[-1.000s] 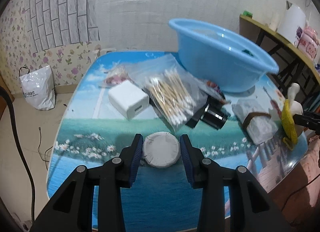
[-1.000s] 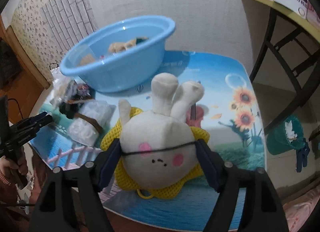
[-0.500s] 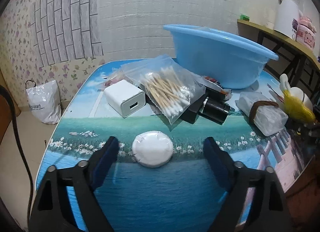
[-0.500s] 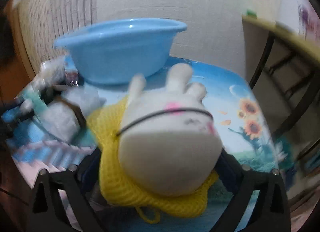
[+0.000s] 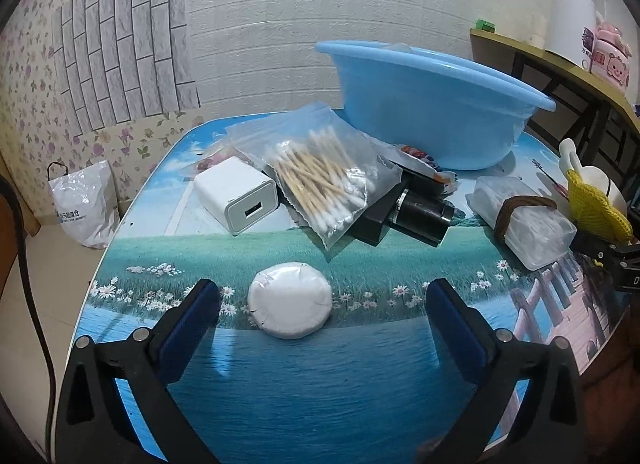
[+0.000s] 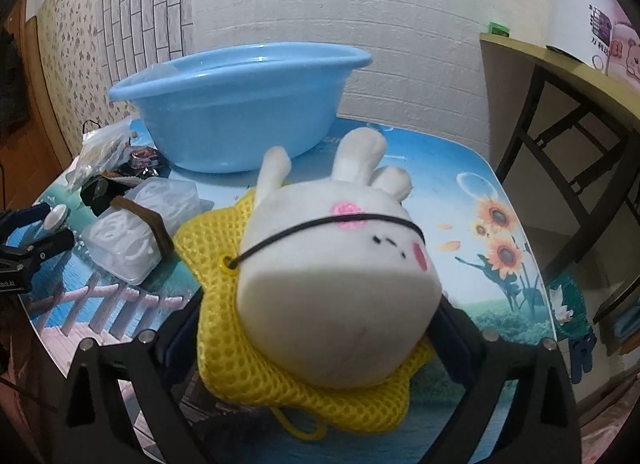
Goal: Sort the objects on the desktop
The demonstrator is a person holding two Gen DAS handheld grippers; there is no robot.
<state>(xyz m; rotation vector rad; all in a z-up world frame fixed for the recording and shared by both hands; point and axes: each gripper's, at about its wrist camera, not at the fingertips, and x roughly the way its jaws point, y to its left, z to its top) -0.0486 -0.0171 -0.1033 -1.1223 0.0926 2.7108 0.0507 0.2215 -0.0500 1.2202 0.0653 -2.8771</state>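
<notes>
My left gripper (image 5: 318,304) is open wide, its jaws on either side of a round white puck (image 5: 290,311) that lies on the table, not touching it. My right gripper (image 6: 316,328) is shut on a white rabbit plush with a yellow mesh collar (image 6: 336,276), tilted, just above the table; the plush also shows at the right edge of the left wrist view (image 5: 592,200). A blue basin (image 5: 428,104) stands at the back of the table; it shows in the right wrist view too (image 6: 240,104).
Between puck and basin lie a white charger (image 5: 236,198), a bag of cotton swabs (image 5: 320,180), a black cylinder (image 5: 420,214) and a clear packet with a brown band (image 5: 524,220). A shelf (image 5: 560,60) stands right; a white bag (image 5: 84,204) sits on the floor left.
My left gripper opened wide, let go of the white puck and drew back from it. My right gripper has tilted the rabbit plush and lowered it towards the table.
</notes>
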